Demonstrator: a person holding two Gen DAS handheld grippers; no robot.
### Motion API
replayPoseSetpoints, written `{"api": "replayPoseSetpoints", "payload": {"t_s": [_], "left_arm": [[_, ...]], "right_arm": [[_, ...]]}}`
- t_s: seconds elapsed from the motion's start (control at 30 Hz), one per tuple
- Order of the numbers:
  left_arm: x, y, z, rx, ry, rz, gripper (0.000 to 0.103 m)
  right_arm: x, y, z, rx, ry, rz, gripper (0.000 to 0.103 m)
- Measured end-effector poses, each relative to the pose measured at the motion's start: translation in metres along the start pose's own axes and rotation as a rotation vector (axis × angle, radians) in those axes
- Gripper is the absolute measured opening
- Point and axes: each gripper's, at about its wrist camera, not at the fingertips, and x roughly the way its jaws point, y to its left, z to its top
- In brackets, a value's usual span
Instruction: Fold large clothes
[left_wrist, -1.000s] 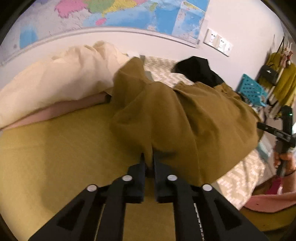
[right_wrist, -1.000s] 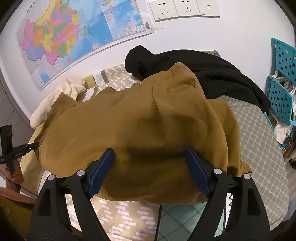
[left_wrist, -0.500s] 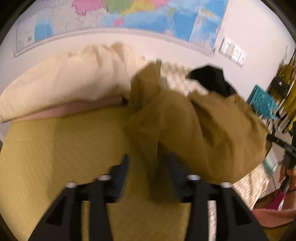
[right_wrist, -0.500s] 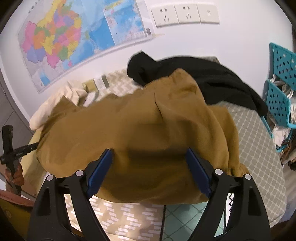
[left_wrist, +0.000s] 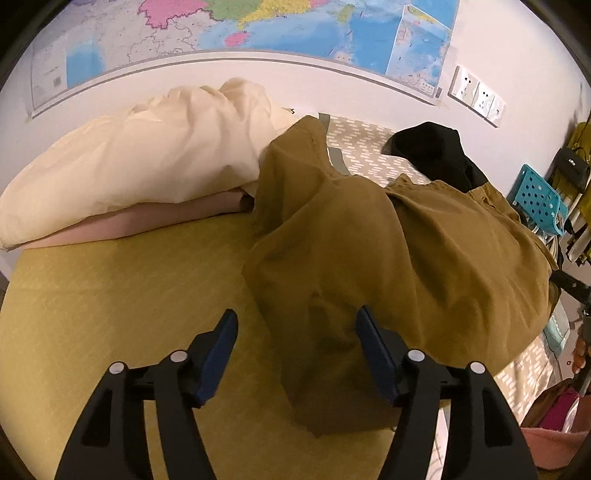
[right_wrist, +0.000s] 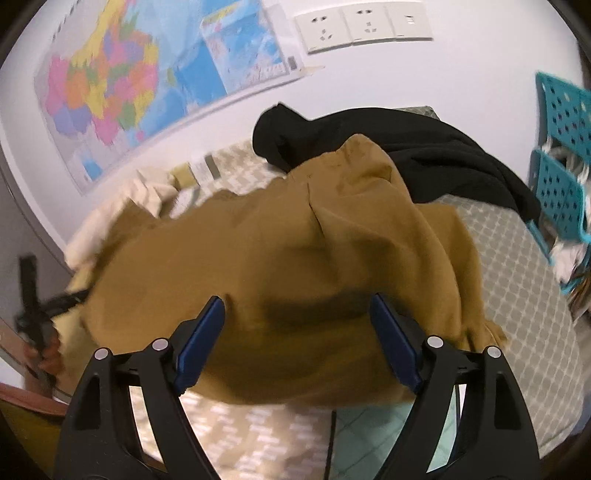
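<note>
Left of the brown garment (left_wrist: 424, 251), on the bed (left_wrist: 110, 314): left tongs (left_wrist: 295, 343) opening, corner between, unpinched. Long axis toward right tongs (right_wrist: 297, 332), spread over near hem, gripping nothing.

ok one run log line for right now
left tool: jaws opening, off the mustard garment | right tool: open above same garment | garment: heaped on bed, unfolded

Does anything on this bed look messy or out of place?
Yes. The brown garment lies rumpled, one end draped over the bed's edge, and a black garment is heaped behind it, unfolded.
</note>
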Motion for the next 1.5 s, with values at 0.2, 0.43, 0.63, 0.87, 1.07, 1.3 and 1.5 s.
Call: {"api": "replayPoseSetpoints", "payload": {"t_s": [0.2,0.43,0.63,0.87,1.07,1.3,1.5], "left_arm": [[-0.019,0.004,-0.016,-0.001,0.022,-0.092,0.078],[-0.025,0.007,-0.039,-0.014,0.109,-0.189,0.078],[-0.021,0.004,-0.052,-0.039,0.155,-0.258,0.078],[-0.018,-0.016,-0.059,-0.021,0.178,-0.331,0.078],[-0.014,-0.025,-0.060,-0.021,0.195,-0.404,0.080],[-0.004,-0.036,-0.056,-0.055,0.211,-0.496,0.087],[0.009,-0.041,-0.045,-0.129,0.210,-0.555,0.096]], "right_arm": [[-0.029,-0.025,-0.021,0.140,-0.001,0.119,0.084],[-0.033,-0.047,-0.052,0.296,0.058,0.175,0.089],[-0.016,-0.049,-0.057,0.346,0.086,0.202,0.090],[-0.003,-0.046,-0.047,0.356,0.072,0.189,0.094],[0.002,-0.042,-0.043,0.362,0.060,0.174,0.098],[0.007,-0.041,-0.040,0.372,0.057,0.170,0.098],[0.007,-0.042,-0.040,0.370,0.056,0.169,0.098]]}}
